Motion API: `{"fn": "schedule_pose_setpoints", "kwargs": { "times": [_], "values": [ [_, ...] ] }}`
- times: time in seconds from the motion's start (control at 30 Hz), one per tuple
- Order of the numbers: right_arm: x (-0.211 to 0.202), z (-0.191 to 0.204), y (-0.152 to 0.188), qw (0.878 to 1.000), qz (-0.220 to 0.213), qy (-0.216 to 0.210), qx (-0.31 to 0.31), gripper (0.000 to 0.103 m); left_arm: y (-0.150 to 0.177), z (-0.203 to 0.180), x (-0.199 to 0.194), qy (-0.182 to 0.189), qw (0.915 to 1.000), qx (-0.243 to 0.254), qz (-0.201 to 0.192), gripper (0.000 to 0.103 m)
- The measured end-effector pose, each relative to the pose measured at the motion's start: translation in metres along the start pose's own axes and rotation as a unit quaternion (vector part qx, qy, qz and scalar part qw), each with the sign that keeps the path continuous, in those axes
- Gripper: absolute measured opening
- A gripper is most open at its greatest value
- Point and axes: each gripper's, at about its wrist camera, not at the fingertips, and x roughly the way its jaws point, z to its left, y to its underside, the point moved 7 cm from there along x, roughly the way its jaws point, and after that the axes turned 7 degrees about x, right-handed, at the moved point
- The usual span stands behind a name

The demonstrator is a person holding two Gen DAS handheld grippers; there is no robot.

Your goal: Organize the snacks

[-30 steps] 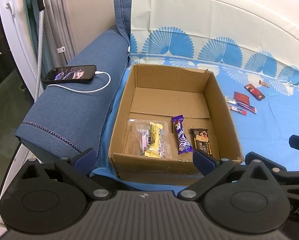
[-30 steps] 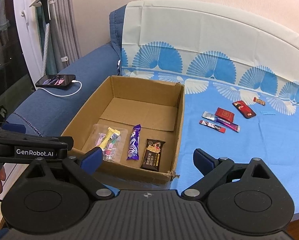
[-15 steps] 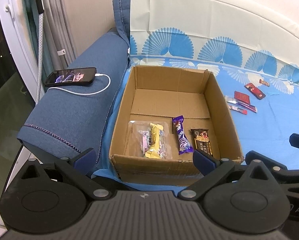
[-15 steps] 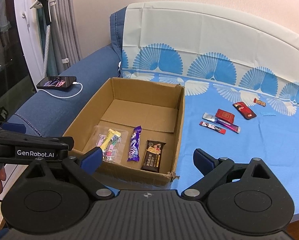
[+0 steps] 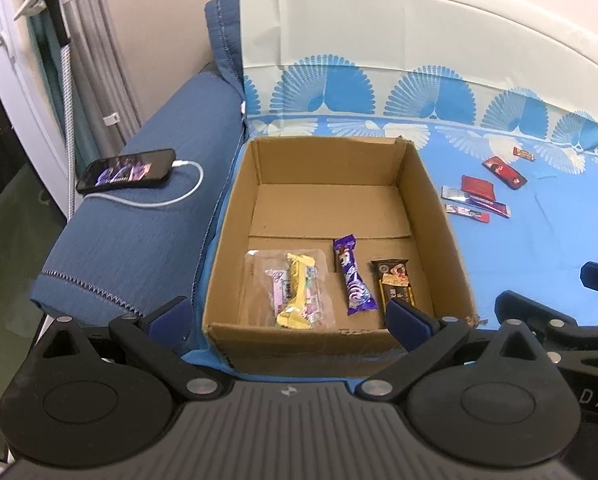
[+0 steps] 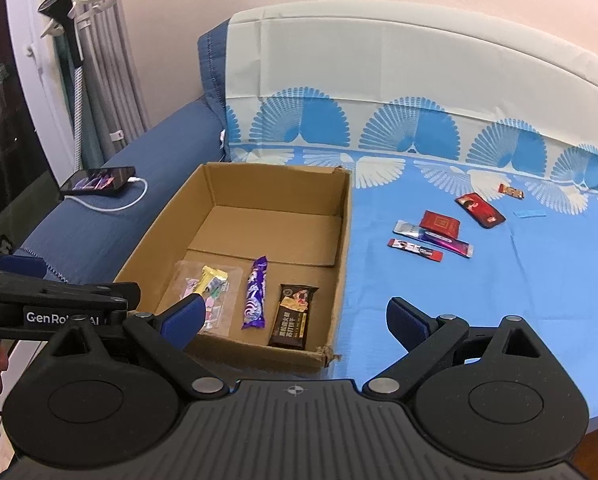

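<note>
An open cardboard box (image 5: 439, 208) (image 6: 341, 240) sits on the blue sheet. Inside lie a clear bag with a yellow bar (image 5: 295, 292) (image 6: 211, 284), a purple bar (image 5: 353, 276) (image 6: 255, 292) and a brown bar (image 5: 395, 282) (image 6: 295, 314). Several loose snacks lie on the sheet to the right: a red packet (image 6: 439, 224) (image 5: 477, 186), a silver-purple stick (image 6: 433, 238), a red stick (image 6: 415, 250), a dark red bar (image 6: 481, 210) and a small candy (image 6: 511, 191). My left gripper (image 5: 289, 314) and right gripper (image 6: 295, 316) are open and empty, near the box's front edge.
A phone (image 5: 127, 170) (image 6: 99, 180) on a white cable (image 5: 167, 200) lies on the blue armrest left of the box. A stand and curtain (image 6: 71, 40) are at the far left. The sofa back is behind the box.
Both grippers have pulled back and risen slightly, so the box and snacks sit a little lower and farther in view. Nothing was picked up or moved.
</note>
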Motion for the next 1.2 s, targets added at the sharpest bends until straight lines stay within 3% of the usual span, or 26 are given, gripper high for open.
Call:
{"fn": "schedule_pose_setpoints", "kwargs": {
  "times": [0.27,0.43,0.6,0.87,1.2],
  "values": [
    [-0.004,-0.037,-0.009,0.999,-0.022,0.015,0.039,0.098,-0.021,-0.032,0.003,0.017,0.9995,0.025,0.006,0.103],
    [-0.007,-0.083,-0.014,0.996,-0.038,0.046,0.071,0.098,-0.042,-0.063,0.007,0.028,0.9986,0.044,0.002,0.103],
    [-0.007,-0.138,-0.013,0.989,-0.043,0.082,0.114,0.098,-0.062,-0.097,0.021,0.061,0.9967,0.047,0.025,0.103],
    [-0.003,-0.216,-0.007,0.976,-0.041,0.134,0.169,0.098,-0.092,-0.136,0.051,0.061,0.9953,0.067,0.035,0.103],
    [0.017,-0.276,-0.008,0.966,-0.034,0.159,0.2,0.098,-0.117,-0.187,0.089,0.063,0.9916,0.103,0.046,0.103]
  ]
}}
